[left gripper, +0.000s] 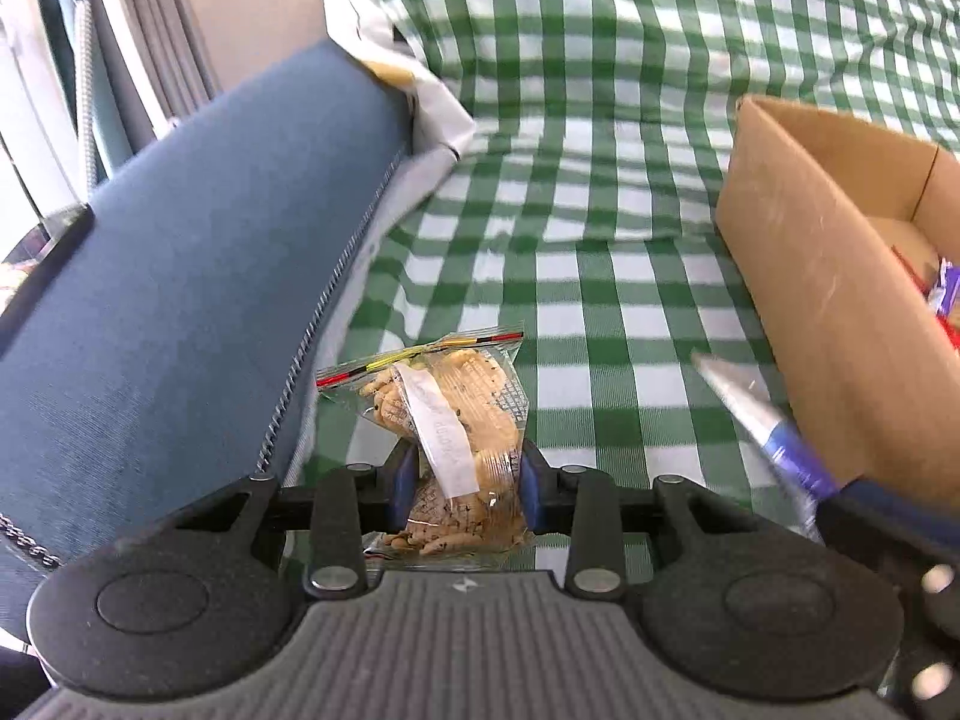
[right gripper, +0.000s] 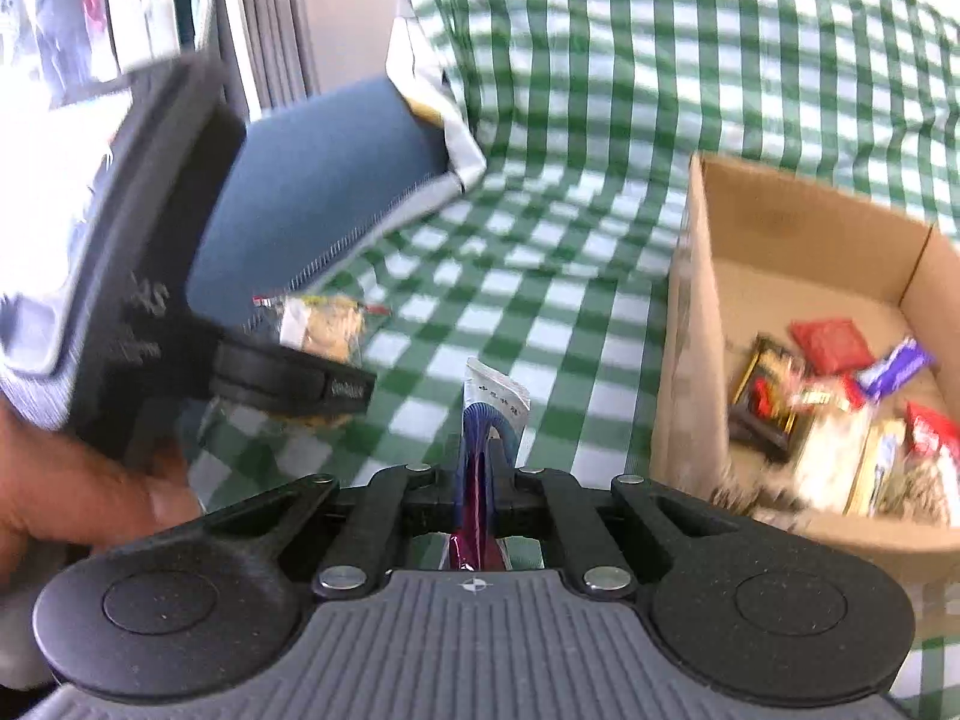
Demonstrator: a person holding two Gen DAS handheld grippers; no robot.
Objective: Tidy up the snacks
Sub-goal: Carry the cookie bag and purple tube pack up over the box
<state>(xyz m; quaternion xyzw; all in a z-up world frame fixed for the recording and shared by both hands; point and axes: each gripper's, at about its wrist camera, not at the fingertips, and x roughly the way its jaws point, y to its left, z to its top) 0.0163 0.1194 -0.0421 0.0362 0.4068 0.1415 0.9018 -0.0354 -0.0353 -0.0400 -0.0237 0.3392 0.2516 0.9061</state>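
My left gripper (left gripper: pixel 465 483) is shut on a clear packet of beige crackers (left gripper: pixel 447 414) with a red and yellow top seal, held above the green checked cloth. The packet also shows in the right wrist view (right gripper: pixel 327 324), with the left gripper's body (right gripper: pixel 288 384) beside it. My right gripper (right gripper: pixel 483 471) is shut on a thin blue and silver snack packet (right gripper: pixel 495 405), which also shows in the left wrist view (left gripper: pixel 756 414). A cardboard box (right gripper: pixel 696 324) with several wrapped snacks (right gripper: pixel 834 396) stands to the right; it shows in the left wrist view too (left gripper: pixel 804 276).
A green and white checked cloth (left gripper: pixel 576 276) covers the surface. A blue cushion with a zip (left gripper: pixel 198 288) lies on the left. A white and silver bag (left gripper: pixel 420 96) sits at the cushion's far end. A hand (right gripper: pixel 72 498) holds the left gripper.
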